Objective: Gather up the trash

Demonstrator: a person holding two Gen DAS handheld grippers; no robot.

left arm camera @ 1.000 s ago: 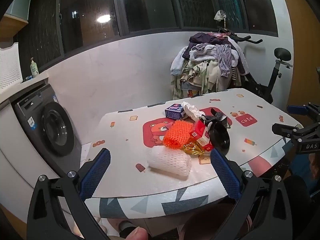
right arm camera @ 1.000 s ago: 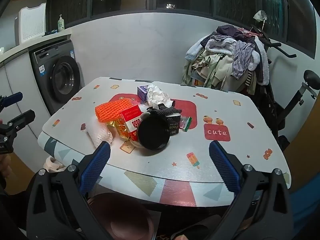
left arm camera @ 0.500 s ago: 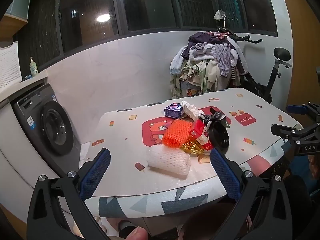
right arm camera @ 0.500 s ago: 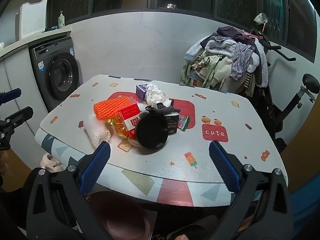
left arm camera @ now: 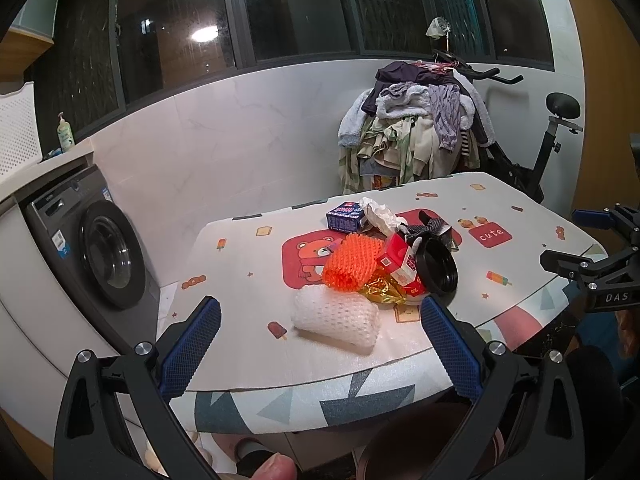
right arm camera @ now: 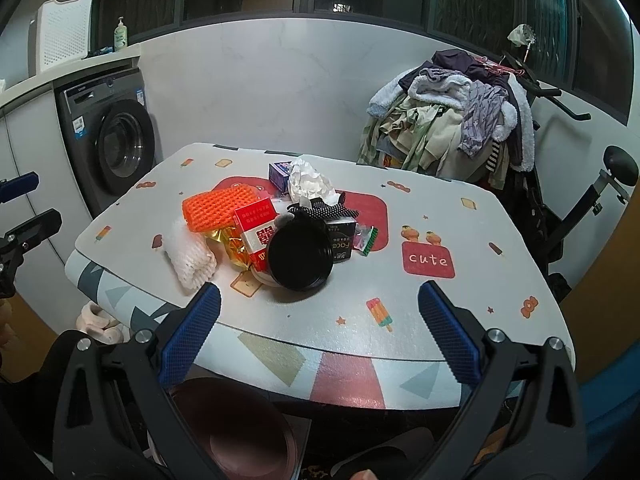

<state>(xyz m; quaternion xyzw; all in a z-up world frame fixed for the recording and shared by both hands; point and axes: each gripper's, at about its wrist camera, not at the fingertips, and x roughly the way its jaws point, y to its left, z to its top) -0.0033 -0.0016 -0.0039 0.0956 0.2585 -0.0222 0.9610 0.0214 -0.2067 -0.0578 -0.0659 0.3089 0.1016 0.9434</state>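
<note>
Ahead of both wide-spread tools, left (left arm camera: pixel 320 336) and right (right arm camera: pixel 319 334): trash pile (right arm camera: pixel 276 228) on table (right arm camera: pixel 440 320), seemingly untouched.

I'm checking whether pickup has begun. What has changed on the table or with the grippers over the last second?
Very little. Both cameras drifted slightly; the trash looks a touch farther off. The left gripper and right gripper stay open and empty, short of the table. Nothing was grasped or released: white foam net, orange foam net and black lid lie unmoved.

Grey washing machine (right arm camera: pixel 116 140) left of the patterned table (right arm camera: pixel 460 300), clothes-heaped exercise bike (right arm camera: pixel 560 168) behind it.
</note>
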